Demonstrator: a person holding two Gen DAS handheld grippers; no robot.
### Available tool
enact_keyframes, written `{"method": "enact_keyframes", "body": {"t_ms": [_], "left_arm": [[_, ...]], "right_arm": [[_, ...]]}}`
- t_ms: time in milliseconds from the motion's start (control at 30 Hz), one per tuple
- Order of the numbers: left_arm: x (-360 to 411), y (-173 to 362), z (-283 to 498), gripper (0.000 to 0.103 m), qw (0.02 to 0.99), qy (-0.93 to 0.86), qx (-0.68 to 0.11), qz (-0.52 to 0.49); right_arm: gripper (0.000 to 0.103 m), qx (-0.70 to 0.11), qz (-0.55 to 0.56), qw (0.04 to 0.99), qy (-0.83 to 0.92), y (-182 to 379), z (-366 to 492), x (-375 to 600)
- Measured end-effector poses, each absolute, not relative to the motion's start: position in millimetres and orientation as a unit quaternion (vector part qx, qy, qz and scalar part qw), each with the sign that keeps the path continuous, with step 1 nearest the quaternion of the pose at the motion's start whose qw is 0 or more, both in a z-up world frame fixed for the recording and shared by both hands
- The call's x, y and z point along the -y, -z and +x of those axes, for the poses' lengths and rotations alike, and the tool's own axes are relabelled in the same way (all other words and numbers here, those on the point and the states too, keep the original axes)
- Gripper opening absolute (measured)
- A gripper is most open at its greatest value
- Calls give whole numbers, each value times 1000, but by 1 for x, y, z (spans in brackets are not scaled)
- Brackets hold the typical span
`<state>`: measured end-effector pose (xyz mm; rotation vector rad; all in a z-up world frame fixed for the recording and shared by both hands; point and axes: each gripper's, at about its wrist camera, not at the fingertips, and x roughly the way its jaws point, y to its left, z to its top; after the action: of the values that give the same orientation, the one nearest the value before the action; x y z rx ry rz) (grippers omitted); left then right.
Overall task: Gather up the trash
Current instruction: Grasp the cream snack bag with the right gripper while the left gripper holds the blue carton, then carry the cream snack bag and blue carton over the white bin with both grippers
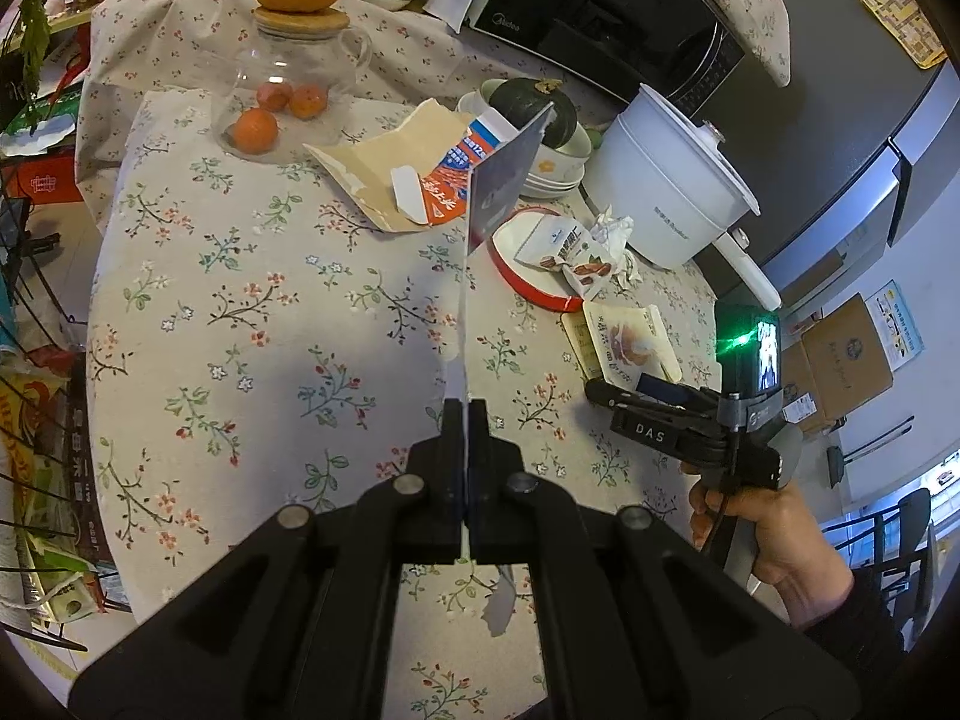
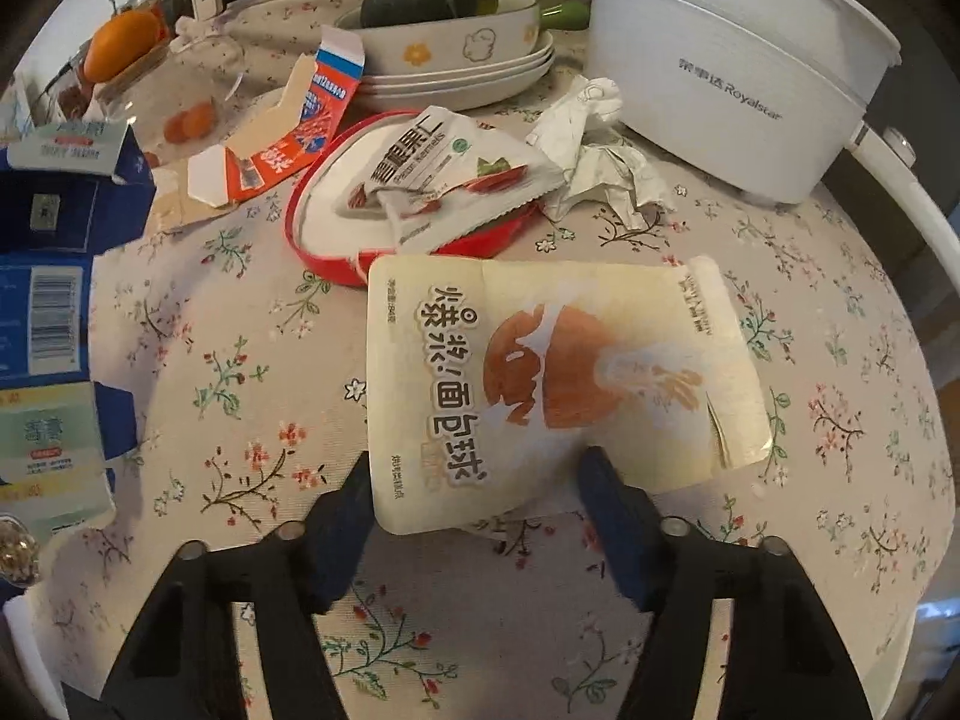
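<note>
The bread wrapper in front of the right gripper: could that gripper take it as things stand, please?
Probably yes: the right gripper is open, its fingers either side of the bread wrapper's near edge, nothing between.

Floral-clothed table (image 2: 252,324) carries wrappers (image 2: 540,384), plates (image 2: 456,84), white cooker (image 2: 720,60).

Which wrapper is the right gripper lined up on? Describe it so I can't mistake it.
Start at the white cooker, then come forward past the red lid. The cream bread pouch lies flat nearest the open right gripper. Unlike the nut packet, it shows a brown bun.
</note>
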<state>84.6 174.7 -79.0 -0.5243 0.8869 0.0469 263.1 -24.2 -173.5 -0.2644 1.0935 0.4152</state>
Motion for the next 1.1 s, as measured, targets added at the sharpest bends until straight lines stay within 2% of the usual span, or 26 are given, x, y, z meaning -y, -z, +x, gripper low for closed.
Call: {"method": "enact_keyframes", "body": {"t_ms": [100,133,467,1100], "left_arm": [[-173,79,84,1,870,-22,-425,-248],[-173,79,84,1,870,-21,-425,-247],[-170,75,81,1,873,-22,-421,-245],[-155,65,80,1,875,-2,-416,-247]], "right_arm": [[46,-516,-123,823,-203,170,265,26],[35,-524,-112,817,-212,169,266,26],[32,-533,-85,814,-215,155,258,34],[32,-476,-60,848,-224,77,228,71]]}}
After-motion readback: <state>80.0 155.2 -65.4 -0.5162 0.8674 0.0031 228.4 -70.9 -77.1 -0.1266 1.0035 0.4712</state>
